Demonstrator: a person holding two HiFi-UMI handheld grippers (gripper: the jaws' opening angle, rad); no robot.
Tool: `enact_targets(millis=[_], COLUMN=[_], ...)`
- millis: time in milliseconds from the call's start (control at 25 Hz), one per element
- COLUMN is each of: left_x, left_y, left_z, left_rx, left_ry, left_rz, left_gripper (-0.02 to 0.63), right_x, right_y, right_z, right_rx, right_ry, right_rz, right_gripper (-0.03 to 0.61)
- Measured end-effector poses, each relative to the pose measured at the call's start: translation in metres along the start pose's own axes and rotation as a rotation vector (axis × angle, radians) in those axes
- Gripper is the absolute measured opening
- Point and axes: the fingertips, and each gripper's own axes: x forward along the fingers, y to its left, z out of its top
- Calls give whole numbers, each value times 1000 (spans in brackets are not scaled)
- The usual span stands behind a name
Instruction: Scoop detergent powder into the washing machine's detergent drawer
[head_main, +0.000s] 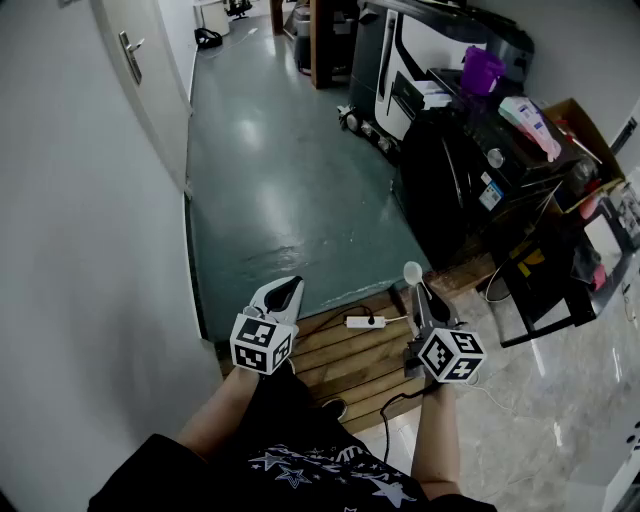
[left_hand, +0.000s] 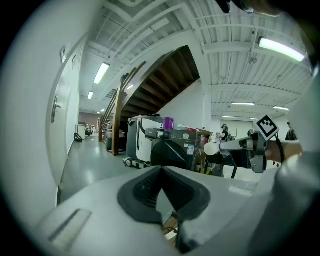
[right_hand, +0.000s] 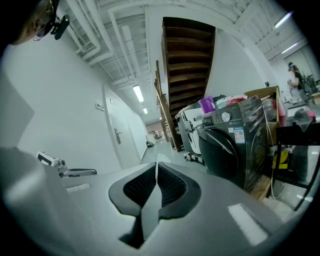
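I stand on a wooden pallet (head_main: 350, 365), a short way from the dark front-loading washing machine (head_main: 450, 180). My right gripper (head_main: 420, 297) is shut on the handle of a white scoop (head_main: 412, 271), whose round bowl points toward the machine. The left gripper view shows that scoop (left_hand: 210, 148) from the side, in front of the machine (left_hand: 172, 150). My left gripper (head_main: 288, 290) is held level beside it, shut with nothing in it (left_hand: 161, 171). The right gripper (right_hand: 156, 168) faces the machine (right_hand: 230, 145). I cannot make out the detergent drawer.
A purple cup (head_main: 482, 68), a pink and white pouch (head_main: 530, 125) and a cardboard box (head_main: 588, 128) sit on or behind the machine. A white power strip (head_main: 365, 321) lies on the pallet. A black frame table (head_main: 560, 290) stands at right, a door (head_main: 135, 60) at left.
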Motion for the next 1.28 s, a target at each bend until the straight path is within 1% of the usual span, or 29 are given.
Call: enact_targets(millis=[240, 480, 600, 760, 920, 1080, 1200, 1280], left_x=[7, 12, 15, 28, 61, 109, 145, 163], left_y=[16, 23, 29, 38, 60, 88, 116, 137], left_z=[-6, -12, -22, -27, -17, -3, 13, 31], left_rx=[-35, -33, -35, -51, -53, -63, -87, -88], left_ry=[7, 29, 61, 93, 79, 57, 54, 70], left_rz=[44, 61, 68, 60, 48, 31, -4, -26], left_gripper=[0, 0, 0, 0, 0, 0, 0, 0], right_x=[25, 42, 52, 65, 88, 128, 165, 189], right_y=[1, 1, -2, -11, -19, -31, -36, -34], right_z=[-3, -13, -20, -24, -18, -7, 20, 43], right_rx=[-12, -8, 8, 32, 13, 6, -28, -21], right_ry=[16, 41, 49, 61, 77, 95, 105, 115], right_rz=[35, 59, 57, 31, 16, 10, -16, -46], right_gripper=[35, 35, 35, 35, 35, 37, 37, 37])
